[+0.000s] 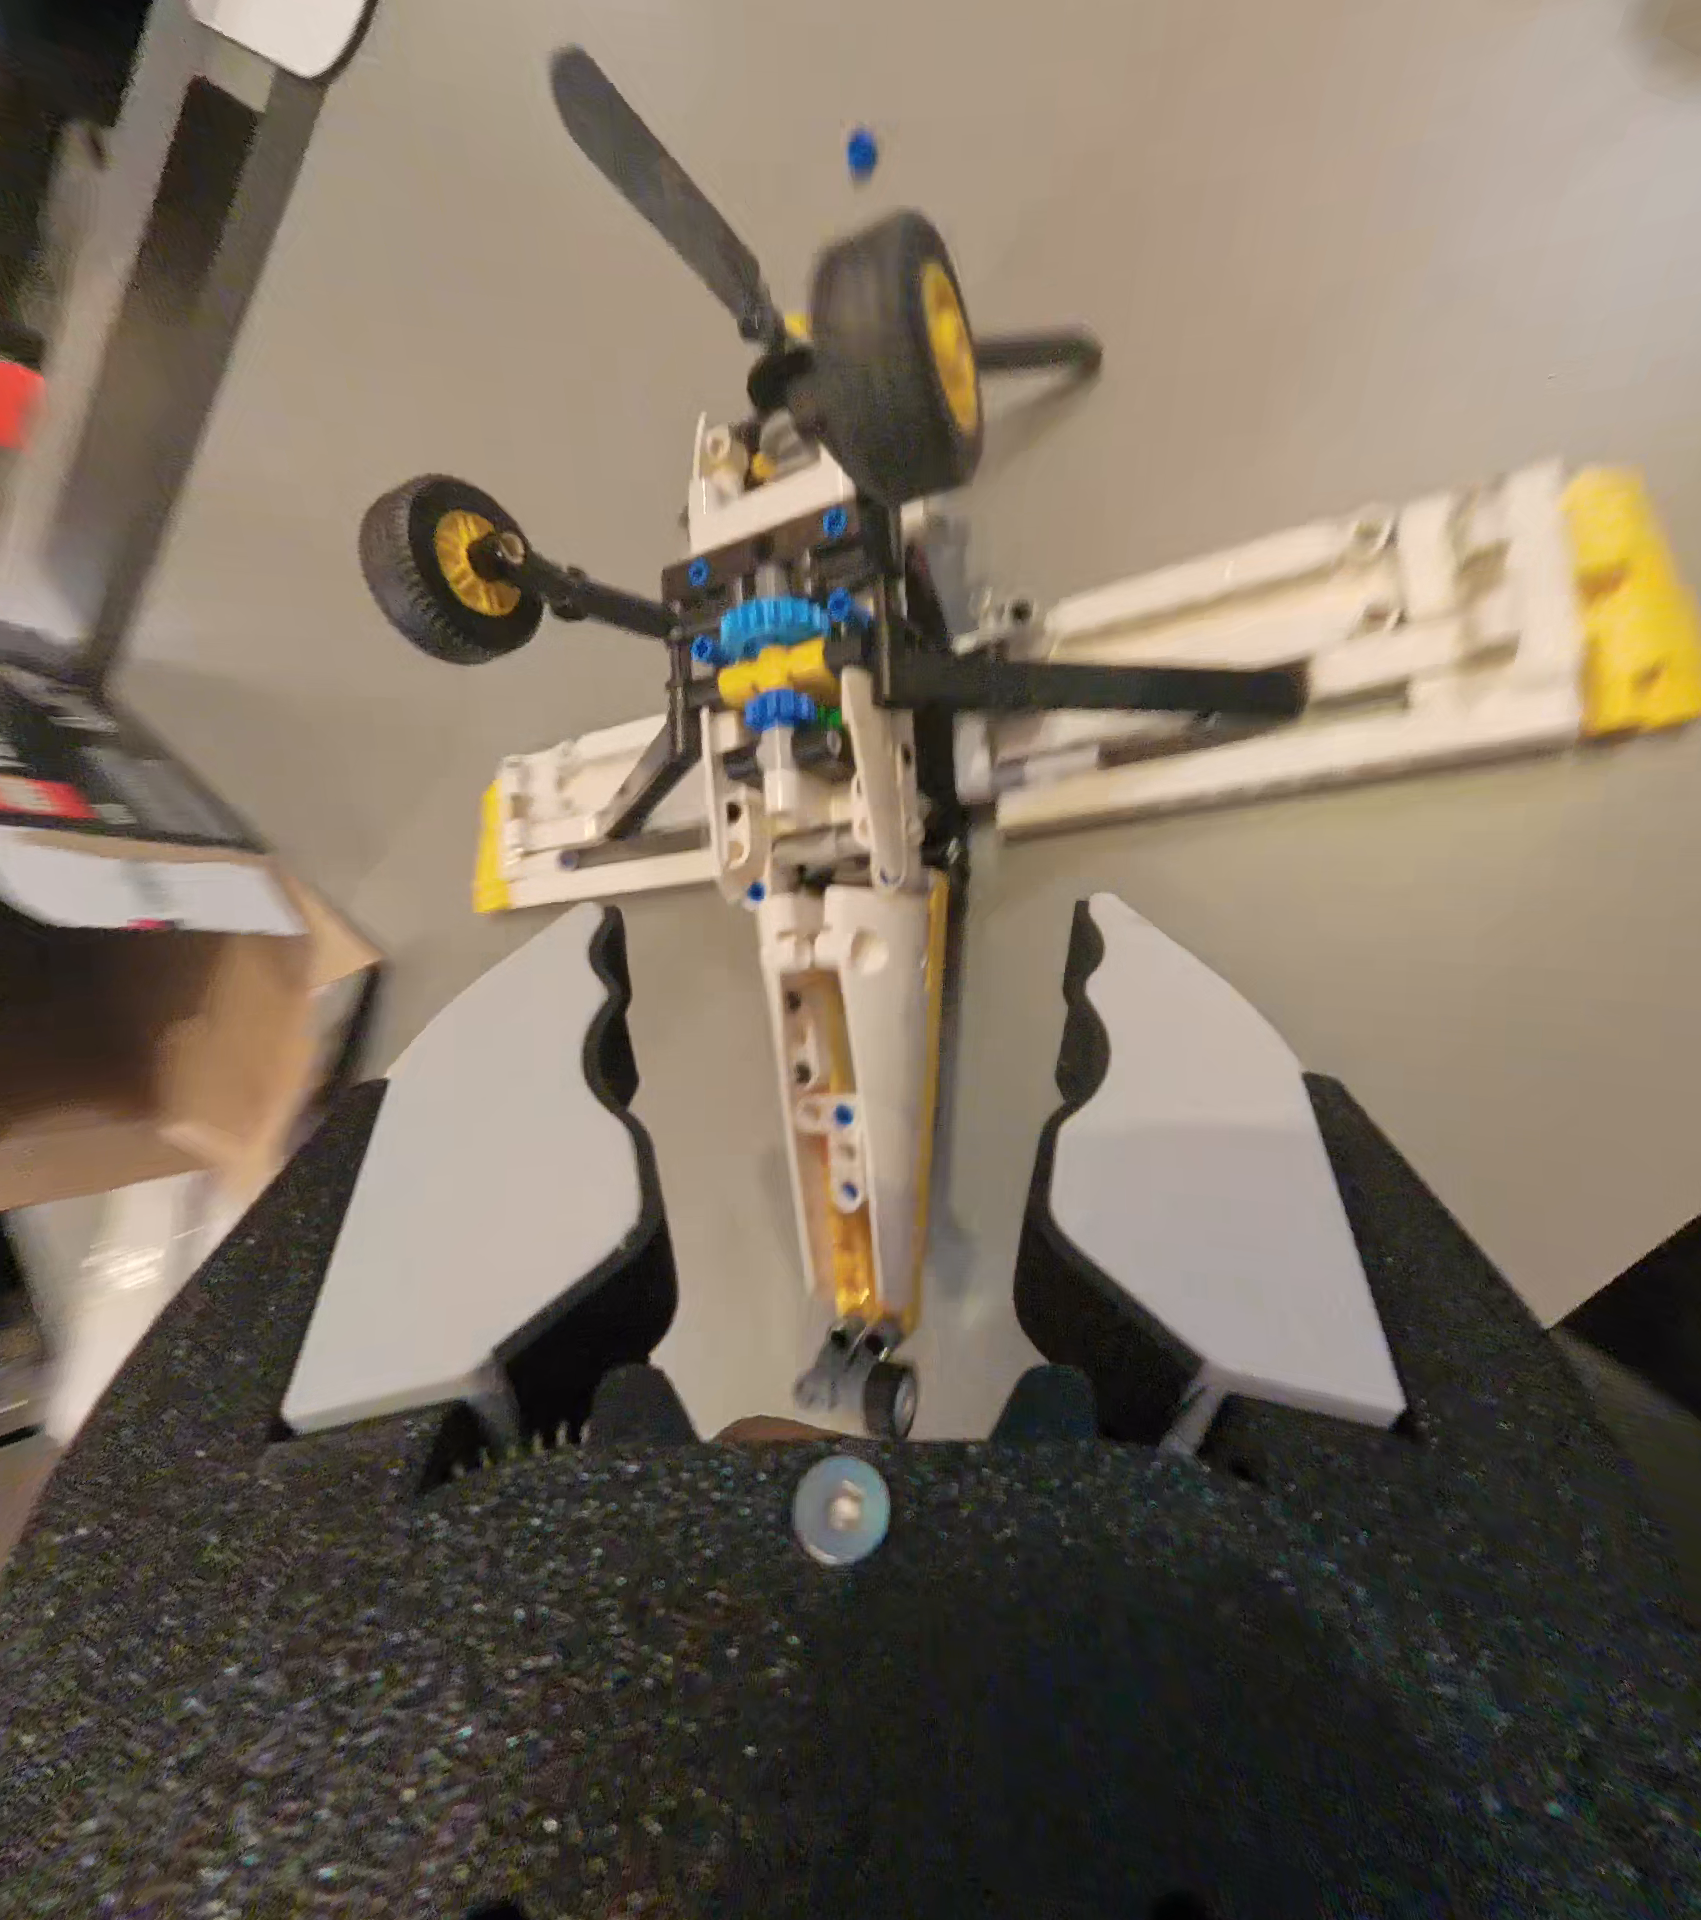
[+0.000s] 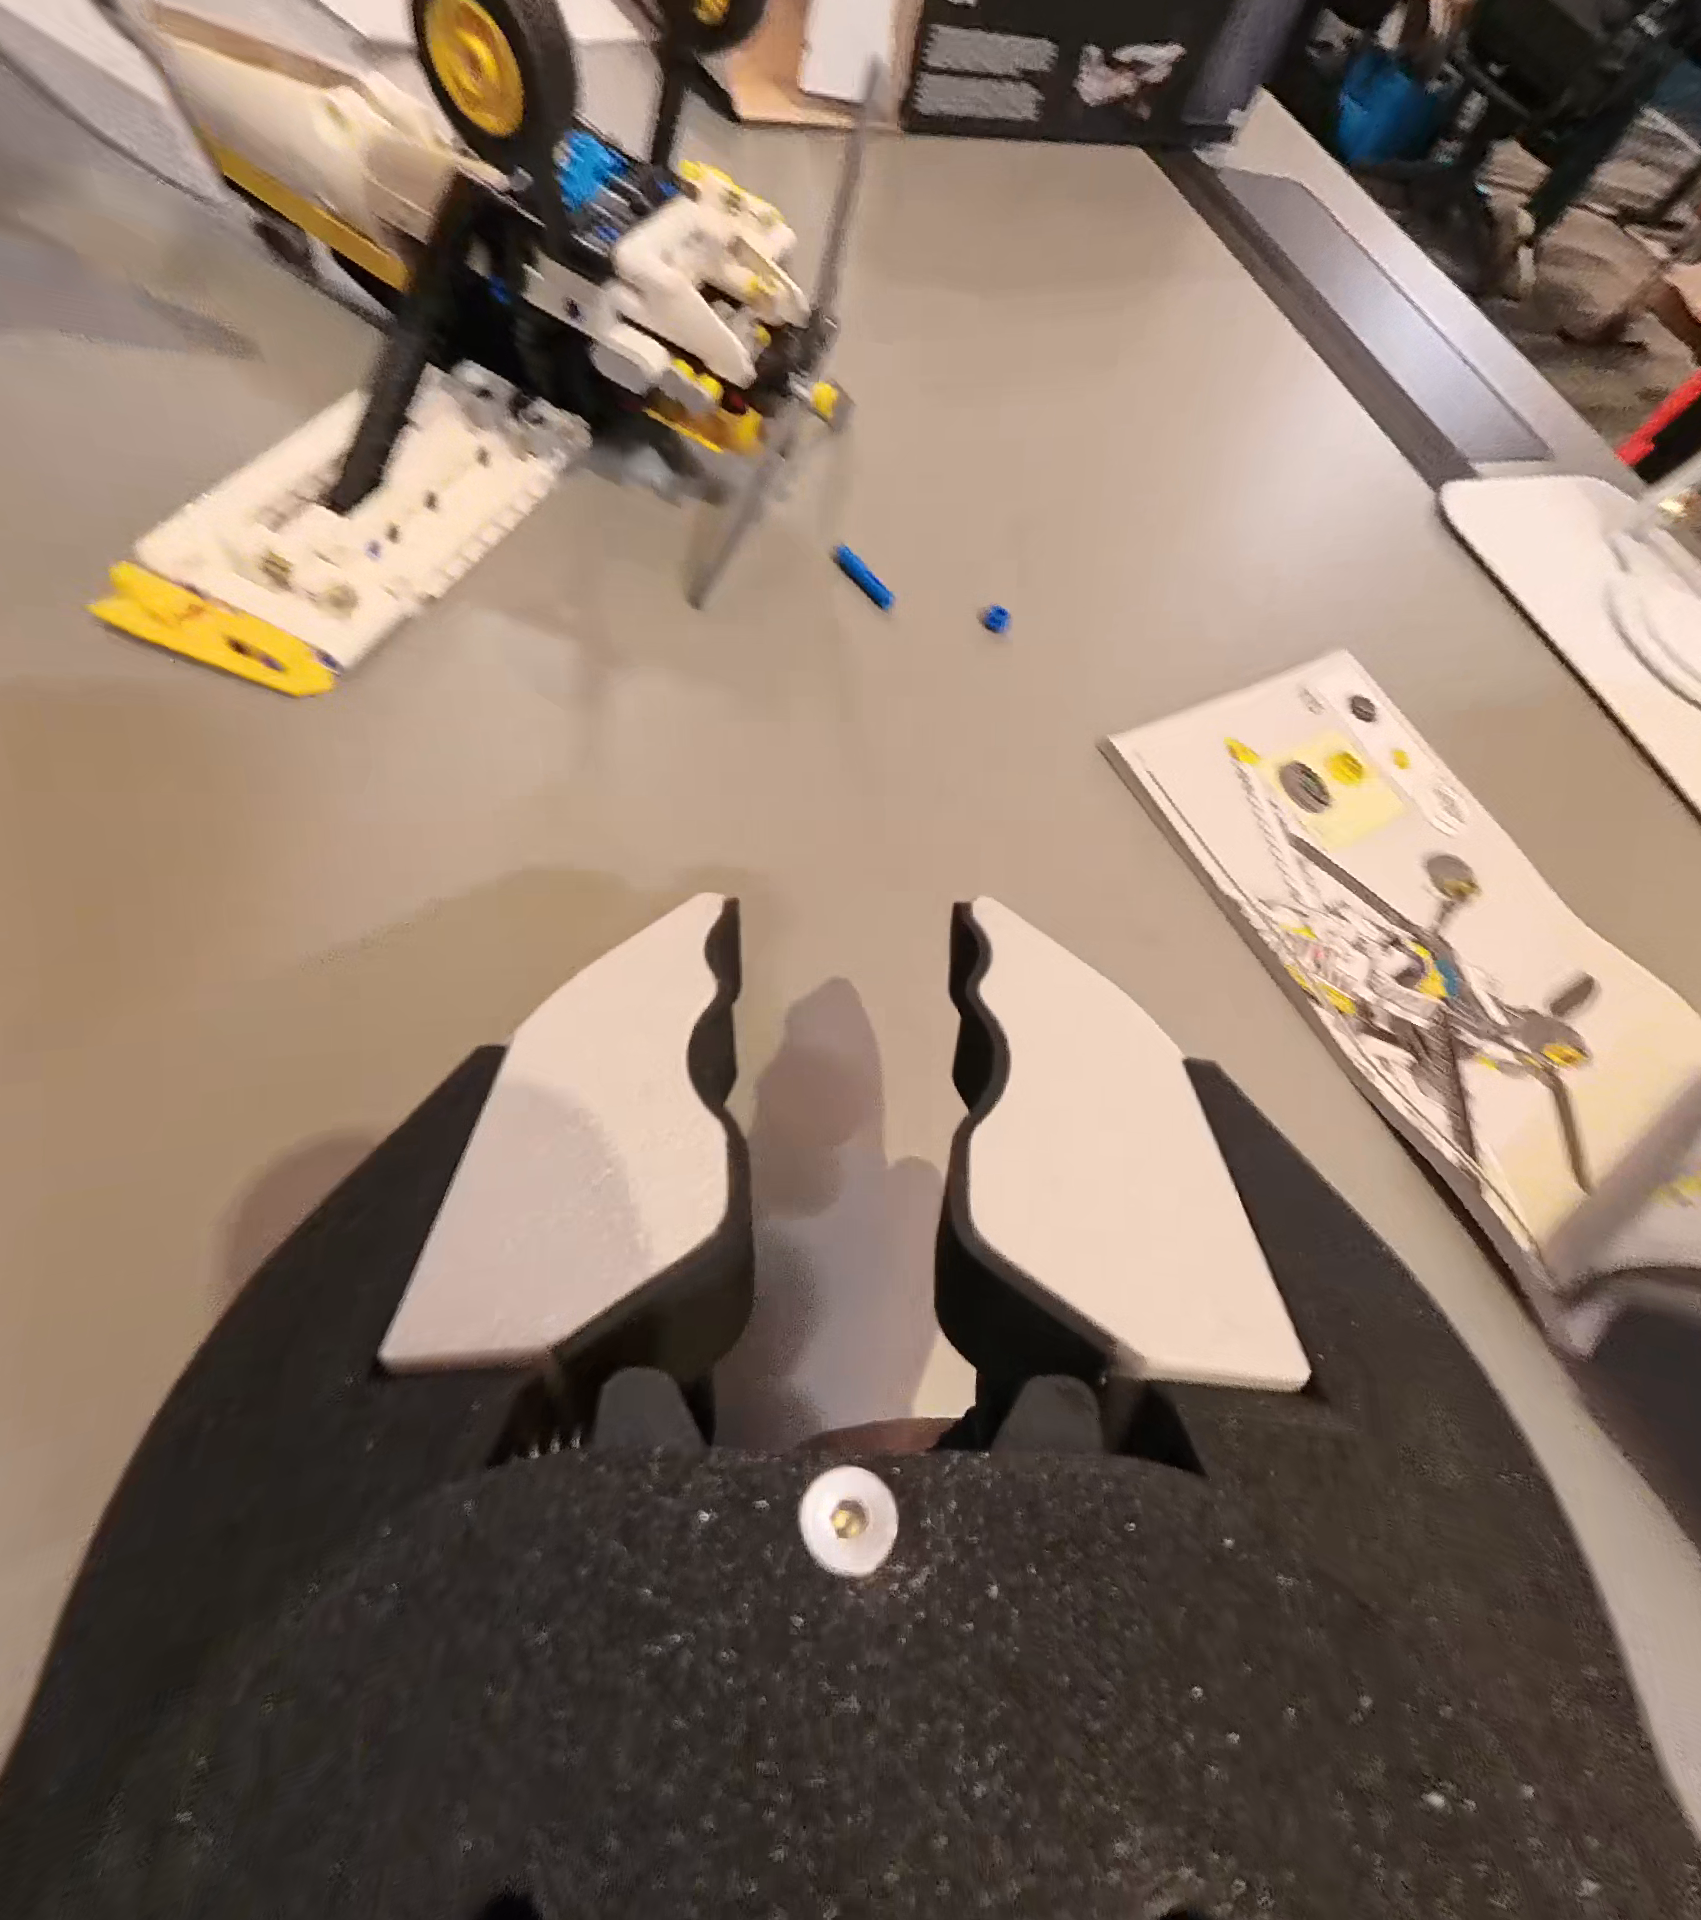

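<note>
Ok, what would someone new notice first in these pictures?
The white and yellow brick-built plane lies on the grey table, its tail between the open left gripper's fingers, untouched. The right gripper hangs open and empty, an open instruction booklet to its right.

Ahead of the left gripper (image 1: 846, 914), a glossy plastic model plane (image 1: 856, 727) with matt rubber tyres (image 1: 893, 353) lies on the smooth matt counter (image 1: 1345, 1039); right of the right gripper (image 2: 846, 914), a paper booklet (image 2: 1397, 935).
</note>
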`<state>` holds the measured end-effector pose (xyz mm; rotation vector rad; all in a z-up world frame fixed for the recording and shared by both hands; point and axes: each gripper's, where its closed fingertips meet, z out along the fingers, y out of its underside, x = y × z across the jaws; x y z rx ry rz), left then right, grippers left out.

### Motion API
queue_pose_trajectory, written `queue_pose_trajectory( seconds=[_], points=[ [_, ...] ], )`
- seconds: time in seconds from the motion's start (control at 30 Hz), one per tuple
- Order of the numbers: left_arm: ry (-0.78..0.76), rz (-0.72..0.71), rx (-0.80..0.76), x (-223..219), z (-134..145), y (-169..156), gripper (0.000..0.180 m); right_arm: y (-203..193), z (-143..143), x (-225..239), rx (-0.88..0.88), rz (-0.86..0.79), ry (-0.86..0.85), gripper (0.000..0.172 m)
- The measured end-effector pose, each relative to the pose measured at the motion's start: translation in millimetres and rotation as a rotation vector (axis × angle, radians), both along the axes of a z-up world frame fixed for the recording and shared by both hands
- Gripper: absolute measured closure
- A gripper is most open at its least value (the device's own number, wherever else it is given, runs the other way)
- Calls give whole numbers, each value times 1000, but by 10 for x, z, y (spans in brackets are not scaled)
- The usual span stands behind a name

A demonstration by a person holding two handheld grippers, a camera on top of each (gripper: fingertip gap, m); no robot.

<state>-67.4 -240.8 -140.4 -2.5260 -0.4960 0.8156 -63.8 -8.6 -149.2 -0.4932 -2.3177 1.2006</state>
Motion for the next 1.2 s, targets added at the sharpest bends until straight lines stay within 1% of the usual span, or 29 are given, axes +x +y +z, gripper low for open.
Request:
queue_pose_trajectory(
  seconds=[0.03, 0.13, 0.23, 0.27, 0.4, 0.5, 0.57, 0.67, 0.83, 0.9, 0.97, 1.07, 1.2],
  points=[
    [-45, 3, 72, -29, -21, 44, 98, -74, -5, 22, -16, 24, -20, 133],
    [-167, 39, 203, -140, -120, 136, 91, -240, -32, 77, -47, 86, -67, 131],
    [-295, 52, 363, -195, -109, 281, 86, -321, -62, 93, -49, 124, -77, 130],
    [-320, 58, 387, -220, -109, 300, 85, -336, -74, 90, -43, 133, -73, 130],
    [-358, 91, 341, -311, -244, 311, 75, -406, -108, 66, -33, 173, -78, 131],
    [-354, 105, 301, -349, -317, 353, 78, -465, -113, 24, -33, 190, -80, 133],
    [-306, 113, 295, -415, -282, 375, 80, -505, -103, -2, -31, 199, -67, 133],
    [-249, 94, 265, -478, -215, 372, 89, -584, -59, -31, -39, 212, -37, 134],
    [-275, 48, 276, -512, -181, 384, 102, -842, 155, -45, -102, 266, 35, 134],
    [-249, 16, 255, -518, -156, 390, 107, -987, 243, -43, -120, 305, 60, 133],
    [-227, -16, 234, -523, -134, 389, 108, -1129, 301, -67, -121, 338, 87, 133],
    [-237, -50, 231, -528, -129, 389, 107, -1318, 369, -135, -115, 369, 118, 132],
    [-201, -131, 208, -531, -87, 424, 106, -1491, 387, -201, -118, 387, 97, 130]
  ],
)
